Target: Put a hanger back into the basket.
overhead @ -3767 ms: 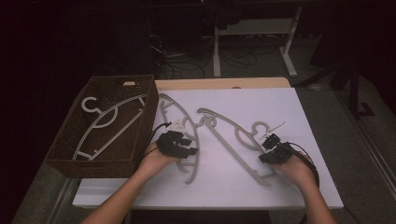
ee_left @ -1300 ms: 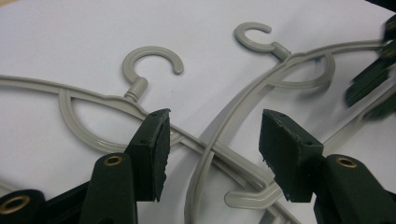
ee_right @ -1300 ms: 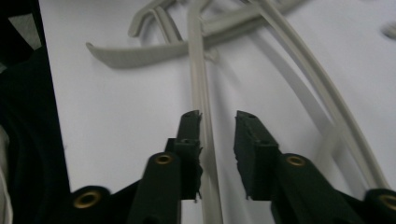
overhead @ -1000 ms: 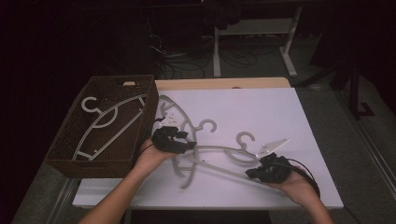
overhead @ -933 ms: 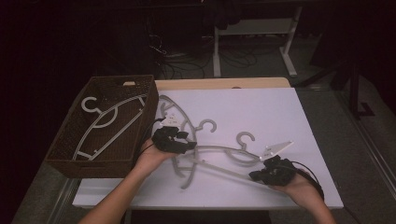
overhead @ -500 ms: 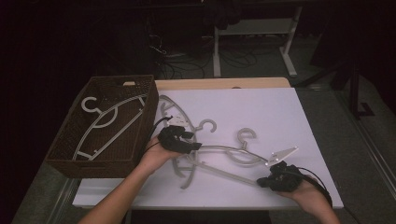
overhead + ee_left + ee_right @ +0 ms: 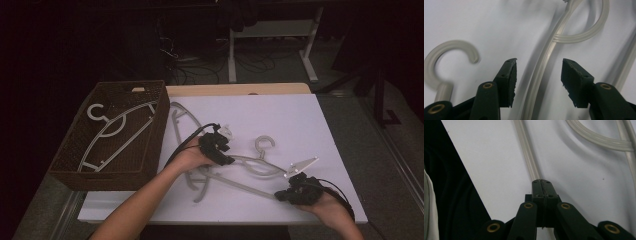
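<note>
1. Hangers of pale translucent plastic lie tangled on the white table, beside a brown wicker basket that already holds one hanger flat on its floor.

2. At the near right edge of the table, the right gripper has its jaws pressed together on the thin straight bar of the front hanger; the right gripper view shows that bar running straight into the closed pads.

3. Near the middle of the table, the left gripper hovers over the heap with its jaws spread about halfway, having just been closing. In the left gripper view a ribbed hanger arm runs up between the two pads, and neither pad touches it.

4. A second hook curls just to the left of those jaws, well clear of them, while the hook of the straddled piece loops above them.

5. Judged by its thin, hollow-looking section, the hanger is likely light and fairly stiff, though the long bar may flex or twist when lifted from one end alone.

6. Smooth plastic of this kind probably slides in the pads, so a hold on the ribbed arm close to the hook's neck looks the surer second grip.

7. Hooks and arms overlap here, so a neighbouring hanger could snag and ride along as the front one comes free.
</note>
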Action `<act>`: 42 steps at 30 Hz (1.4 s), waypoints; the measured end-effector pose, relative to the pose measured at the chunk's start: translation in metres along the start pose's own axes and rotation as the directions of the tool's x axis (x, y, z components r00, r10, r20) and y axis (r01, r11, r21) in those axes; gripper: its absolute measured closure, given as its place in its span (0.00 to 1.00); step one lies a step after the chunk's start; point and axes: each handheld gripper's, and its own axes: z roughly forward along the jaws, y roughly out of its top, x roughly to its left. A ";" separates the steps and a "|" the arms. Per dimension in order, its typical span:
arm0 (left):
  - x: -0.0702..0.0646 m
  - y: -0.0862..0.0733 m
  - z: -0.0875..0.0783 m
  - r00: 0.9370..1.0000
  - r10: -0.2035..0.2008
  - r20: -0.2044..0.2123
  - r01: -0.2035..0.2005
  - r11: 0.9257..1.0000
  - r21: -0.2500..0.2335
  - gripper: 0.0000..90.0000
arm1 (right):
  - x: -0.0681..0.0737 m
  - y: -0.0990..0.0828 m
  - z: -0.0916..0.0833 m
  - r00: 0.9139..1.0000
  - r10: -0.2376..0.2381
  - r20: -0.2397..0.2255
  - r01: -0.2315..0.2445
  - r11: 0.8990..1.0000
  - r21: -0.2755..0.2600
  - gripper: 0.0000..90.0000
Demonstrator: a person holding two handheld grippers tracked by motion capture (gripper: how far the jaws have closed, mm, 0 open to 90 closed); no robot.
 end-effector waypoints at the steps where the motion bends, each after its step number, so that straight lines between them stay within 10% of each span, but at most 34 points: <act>1: 0.000 0.000 0.000 1.000 0.000 0.000 0.000 1.000 0.000 0.54 | 0.000 0.000 0.000 1.000 0.000 0.000 0.000 1.000 0.000 0.99; 14: -0.005 0.021 0.026 0.991 0.133 0.027 -0.135 0.987 0.090 0.78 | -0.001 0.000 0.000 1.000 -0.005 -0.009 0.005 1.000 -0.002 0.99; 27: -0.005 0.015 0.017 0.973 0.201 0.110 -0.210 0.975 0.074 0.90 | -0.004 -0.001 -0.002 1.000 -0.005 -0.014 0.004 1.000 -0.017 0.99; 33: -0.002 0.011 0.006 0.984 0.147 0.100 -0.153 0.987 0.051 0.91 | -0.005 0.001 -0.005 1.000 -0.005 -0.012 0.004 0.999 -0.040 0.99; 42: 0.014 0.015 -0.056 0.999 -0.012 -0.032 0.011 0.999 -0.043 0.91 | -0.005 0.008 -0.014 1.000 0.010 -0.020 -0.012 0.990 -0.143 0.77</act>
